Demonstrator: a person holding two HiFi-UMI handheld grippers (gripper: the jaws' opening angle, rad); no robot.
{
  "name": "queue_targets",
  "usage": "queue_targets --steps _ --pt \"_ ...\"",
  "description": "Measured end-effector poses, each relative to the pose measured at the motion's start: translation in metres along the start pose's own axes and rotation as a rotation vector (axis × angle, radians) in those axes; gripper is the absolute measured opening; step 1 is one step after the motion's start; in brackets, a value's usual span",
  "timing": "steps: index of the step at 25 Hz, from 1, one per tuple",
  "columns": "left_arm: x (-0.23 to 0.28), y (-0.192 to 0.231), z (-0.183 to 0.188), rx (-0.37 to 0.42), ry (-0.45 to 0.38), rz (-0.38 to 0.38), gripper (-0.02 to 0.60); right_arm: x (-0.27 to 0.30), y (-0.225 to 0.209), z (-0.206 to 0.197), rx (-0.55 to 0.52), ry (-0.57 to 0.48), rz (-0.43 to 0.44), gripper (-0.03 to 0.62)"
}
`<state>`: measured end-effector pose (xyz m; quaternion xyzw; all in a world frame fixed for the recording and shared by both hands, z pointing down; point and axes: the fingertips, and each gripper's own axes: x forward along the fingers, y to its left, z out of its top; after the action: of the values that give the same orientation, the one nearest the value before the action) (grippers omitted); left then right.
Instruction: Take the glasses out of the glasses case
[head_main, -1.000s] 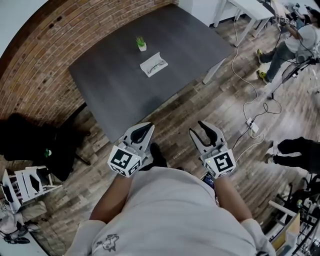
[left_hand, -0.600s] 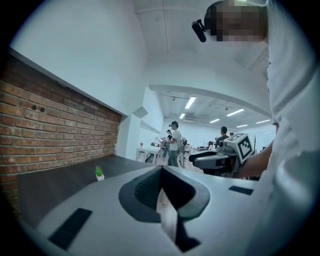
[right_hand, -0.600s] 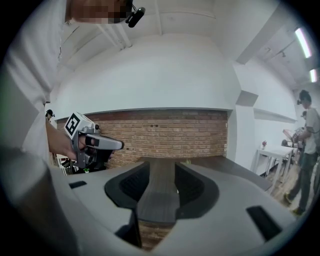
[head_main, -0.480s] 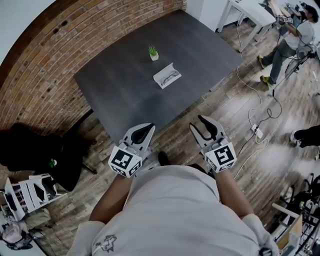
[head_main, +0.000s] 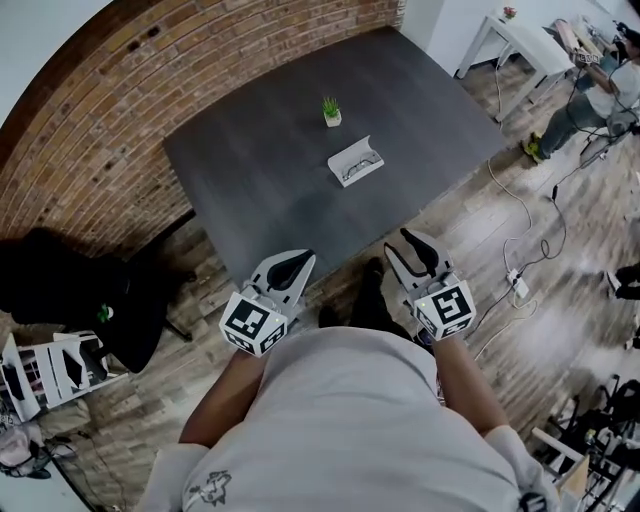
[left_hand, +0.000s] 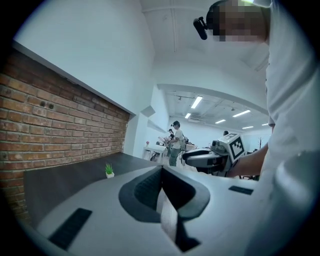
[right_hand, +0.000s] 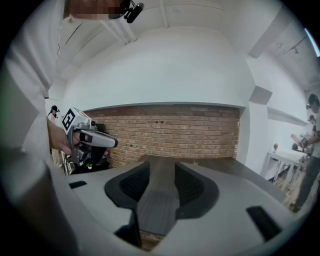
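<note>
A white glasses case (head_main: 355, 163) lies open on the dark grey table (head_main: 260, 180), with glasses inside it; a small potted plant (head_main: 331, 112) stands just beyond it. Both grippers hang in front of the person's chest, short of the table's near edge and far from the case. The left gripper (head_main: 291, 266) is shut with nothing in it; in its own view its jaws (left_hand: 161, 172) meet, and the plant (left_hand: 108, 170) shows on the table. My right gripper (head_main: 418, 249) is open and empty, with table top showing between its jaws (right_hand: 159, 175). Neither gripper view shows the case.
A brick wall (head_main: 90, 130) runs behind the table. A black chair (head_main: 70, 290) and a white rack (head_main: 45, 370) stand at the left. Cables (head_main: 515, 215) lie on the wooden floor at the right, near a white desk (head_main: 520, 35) and another person (head_main: 600, 95).
The table and case have slid right and lower in the head view, closer to the grippers, as the person walks up. Both grippers keep their pose.
</note>
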<state>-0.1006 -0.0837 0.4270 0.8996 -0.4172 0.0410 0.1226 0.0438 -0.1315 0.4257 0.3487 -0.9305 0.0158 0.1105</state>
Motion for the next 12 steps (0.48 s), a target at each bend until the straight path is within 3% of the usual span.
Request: queue_targets --steps 12 --pt "0.039 0.055 0.012 -0.045 -0.011 0.131 0.011 0.083 -0.050 0.000 -0.049 0.045 0.153 0.163"
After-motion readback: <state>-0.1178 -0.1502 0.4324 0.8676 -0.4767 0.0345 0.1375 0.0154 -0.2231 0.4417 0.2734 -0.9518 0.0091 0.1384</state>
